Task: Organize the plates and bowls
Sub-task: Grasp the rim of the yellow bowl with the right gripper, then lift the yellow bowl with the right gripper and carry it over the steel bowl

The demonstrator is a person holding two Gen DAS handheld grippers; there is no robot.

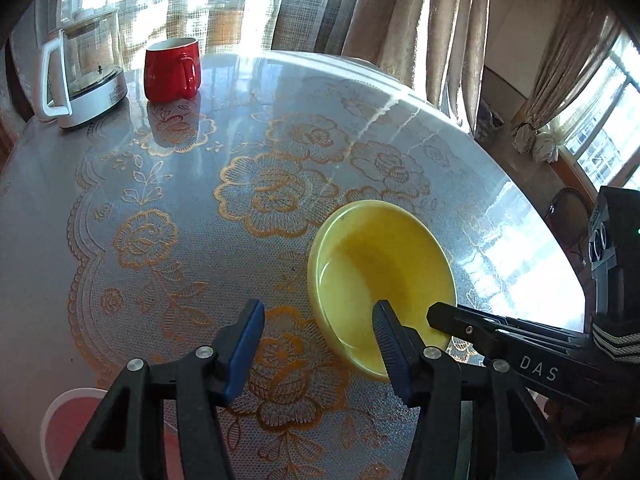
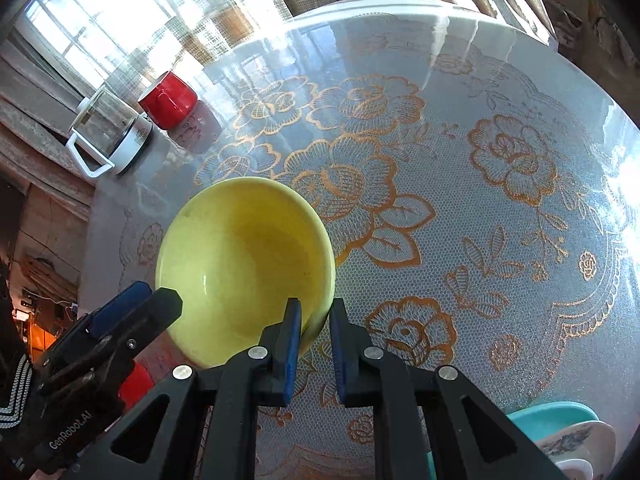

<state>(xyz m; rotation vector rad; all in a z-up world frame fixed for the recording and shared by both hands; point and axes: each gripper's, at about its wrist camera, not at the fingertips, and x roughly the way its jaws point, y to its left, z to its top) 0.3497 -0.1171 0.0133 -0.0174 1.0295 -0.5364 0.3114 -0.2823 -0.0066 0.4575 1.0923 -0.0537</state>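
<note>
A yellow bowl point(image 1: 380, 272) point(image 2: 244, 264) sits near the table's front. My right gripper point(image 2: 316, 336) is shut on the bowl's near right rim, one blue pad inside and one outside. In the left wrist view the right gripper point(image 1: 438, 314) reaches in from the right onto that rim. My left gripper point(image 1: 320, 344) is open; its right pad is over the bowl's inside and its left pad stands outside, clear of the wall. From the right wrist view the left gripper point(image 2: 154, 296) is at the bowl's lower left edge.
A red mug point(image 1: 172, 70) point(image 2: 170, 98) and a glass kettle point(image 1: 84, 68) point(image 2: 108, 132) stand at the far left of the lace-covered round table point(image 1: 200, 200). A red and white plate point(image 1: 68, 420) lies near left. A teal bowl point(image 2: 548, 416) and patterned plate point(image 2: 576, 440) lie near right.
</note>
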